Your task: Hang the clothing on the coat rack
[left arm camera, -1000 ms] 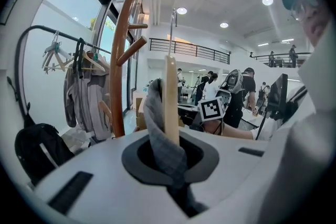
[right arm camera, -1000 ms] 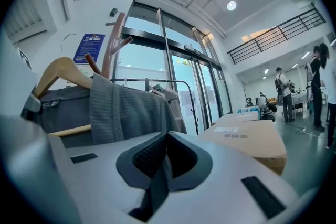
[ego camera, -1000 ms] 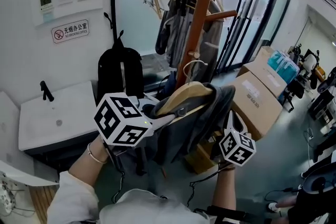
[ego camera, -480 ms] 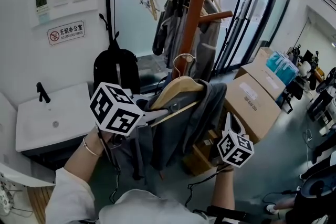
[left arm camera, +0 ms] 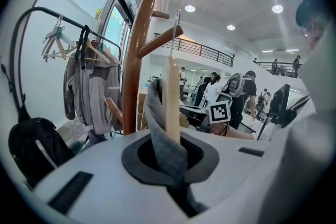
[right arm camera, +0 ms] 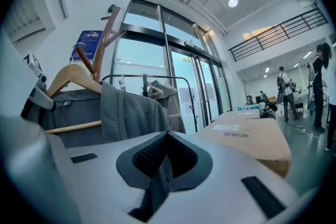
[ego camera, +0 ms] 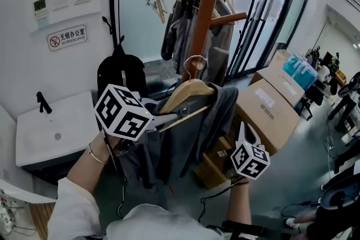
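Left hand-held gripper (left arm camera: 170, 161) clenched on hanger (ego camera: 188, 91) and grey garment (ego camera: 191, 133); right hand-held gripper (right arm camera: 160, 165) closed.

1. the left arm (ego camera: 84, 177) rises from 7 o'clock in the head view, with a pale sleeve (ego camera: 70, 211) at the elbow and a thin bracelet (ego camera: 95, 158) on the wrist.
2. the left hand (ego camera: 111, 145) holds the left gripper (ego camera: 171, 118), whose jaws point toward 3 o'clock.
3. those jaws are clamped on the grey garment (left arm camera: 160, 134) and the wooden hanger (left arm camera: 172, 97).
4. the bare right forearm (ego camera: 239, 205) comes up from 5 o'clock, lower than the left.
5. the right gripper (ego camera: 243, 127) points toward 12 o'clock, its jaws pressed together with nothing showing between them.
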`<state>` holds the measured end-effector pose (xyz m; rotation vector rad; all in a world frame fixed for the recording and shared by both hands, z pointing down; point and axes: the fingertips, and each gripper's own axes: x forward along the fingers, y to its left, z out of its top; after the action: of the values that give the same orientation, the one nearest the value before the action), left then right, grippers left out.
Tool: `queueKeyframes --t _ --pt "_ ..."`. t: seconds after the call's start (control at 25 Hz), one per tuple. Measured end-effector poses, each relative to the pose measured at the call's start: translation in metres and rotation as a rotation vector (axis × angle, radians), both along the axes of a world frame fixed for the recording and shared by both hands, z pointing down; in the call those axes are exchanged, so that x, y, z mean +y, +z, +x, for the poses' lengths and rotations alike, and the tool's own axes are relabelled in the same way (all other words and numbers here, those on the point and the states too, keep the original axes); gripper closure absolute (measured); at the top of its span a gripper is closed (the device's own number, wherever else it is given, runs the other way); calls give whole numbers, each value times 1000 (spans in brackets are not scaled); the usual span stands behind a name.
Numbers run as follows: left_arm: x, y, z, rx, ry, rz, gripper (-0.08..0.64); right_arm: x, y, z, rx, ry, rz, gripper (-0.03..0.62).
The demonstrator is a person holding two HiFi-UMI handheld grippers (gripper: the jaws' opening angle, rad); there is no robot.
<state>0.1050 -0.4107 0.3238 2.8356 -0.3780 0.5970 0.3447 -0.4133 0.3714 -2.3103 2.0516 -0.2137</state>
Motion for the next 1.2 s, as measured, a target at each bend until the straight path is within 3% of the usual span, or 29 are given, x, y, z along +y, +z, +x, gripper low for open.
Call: queueKeyframes --t 1.2 --pt "-20 29 8 -26 26 -72 549 5 24 9 -26 34 -52 570"
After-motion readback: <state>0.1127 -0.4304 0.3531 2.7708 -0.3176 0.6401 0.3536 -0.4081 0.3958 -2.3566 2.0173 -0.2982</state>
